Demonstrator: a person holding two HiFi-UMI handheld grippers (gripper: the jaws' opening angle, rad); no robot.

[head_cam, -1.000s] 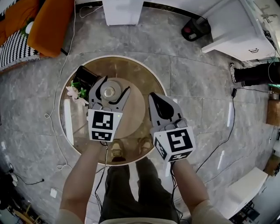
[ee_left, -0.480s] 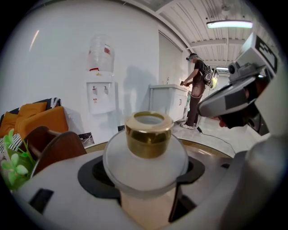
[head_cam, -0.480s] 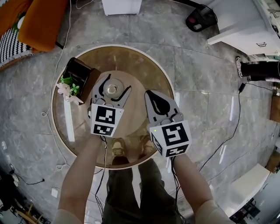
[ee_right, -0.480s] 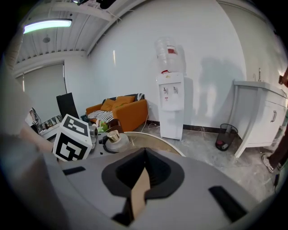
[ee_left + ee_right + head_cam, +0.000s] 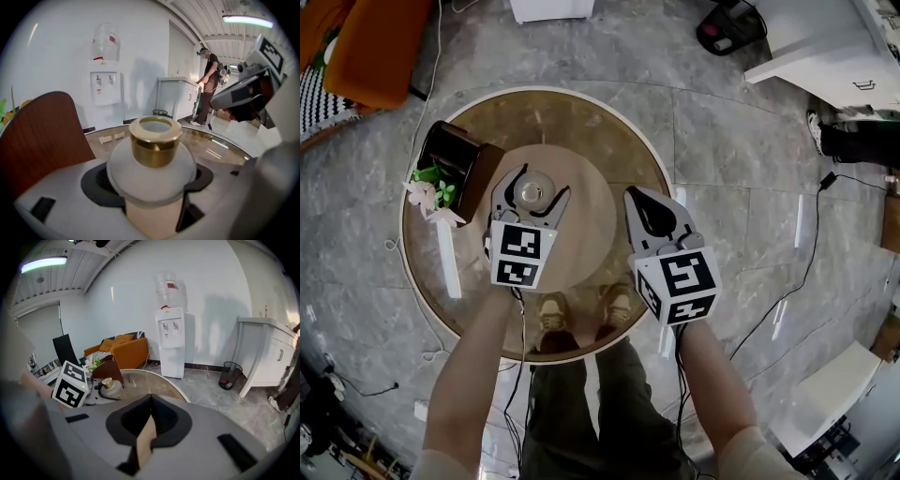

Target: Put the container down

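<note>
The container (image 5: 152, 159) is a round white pot with a gold neck (image 5: 154, 140). It sits between the jaws of my left gripper (image 5: 149, 180), which is shut on its white body. In the head view the container (image 5: 532, 192) and left gripper (image 5: 532, 187) are over the left side of the wooden disc (image 5: 591, 225) in the middle of the round glass table (image 5: 581, 117). I cannot tell whether the container's base touches the disc. My right gripper (image 5: 643, 199) is over the table's right side, shut, with nothing in it; its jaws also meet in the right gripper view (image 5: 151, 397).
A dark brown box (image 5: 455, 159) with flowers (image 5: 427, 192) stands on the table's left edge, close to the left gripper. A white strip (image 5: 447, 258) lies on the glass. An orange sofa (image 5: 375, 47), a white cabinet (image 5: 825, 56) and floor cables surround the table. A person (image 5: 208, 84) stands far off.
The head view has shifted a little. The left gripper has kept the container and both grippers stay in about the same place over the table.
</note>
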